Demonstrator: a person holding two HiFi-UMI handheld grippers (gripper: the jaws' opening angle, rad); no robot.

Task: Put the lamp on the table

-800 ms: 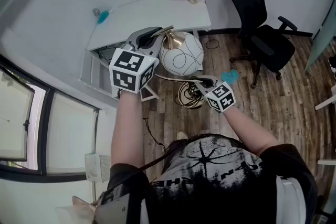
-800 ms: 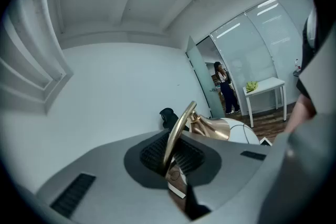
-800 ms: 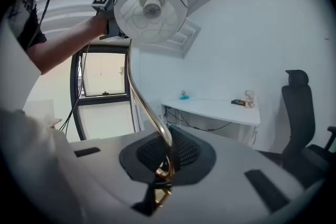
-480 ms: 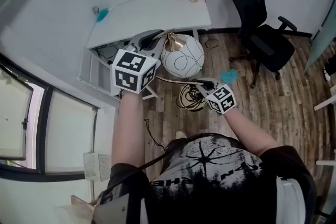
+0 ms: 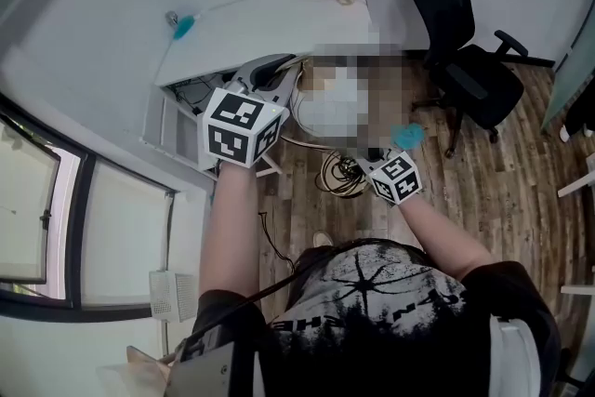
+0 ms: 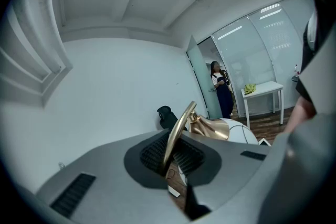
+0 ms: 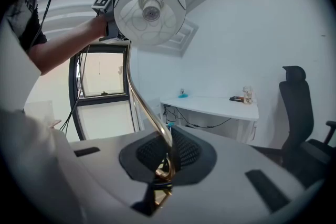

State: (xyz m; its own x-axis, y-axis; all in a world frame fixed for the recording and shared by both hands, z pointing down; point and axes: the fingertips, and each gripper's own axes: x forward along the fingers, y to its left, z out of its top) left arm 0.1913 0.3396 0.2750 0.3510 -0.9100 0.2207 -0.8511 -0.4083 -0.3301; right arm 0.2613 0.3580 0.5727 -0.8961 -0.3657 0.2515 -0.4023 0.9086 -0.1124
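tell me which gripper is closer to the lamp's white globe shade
Left. The left gripper is shut on the brass stem right beside the globe shade; the right gripper clamps the same stem near its lower end, farther down the curve.

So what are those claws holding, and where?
A lamp: the left gripper clamps its gold stem near the globe shade, the right gripper clamps the stem lower down.
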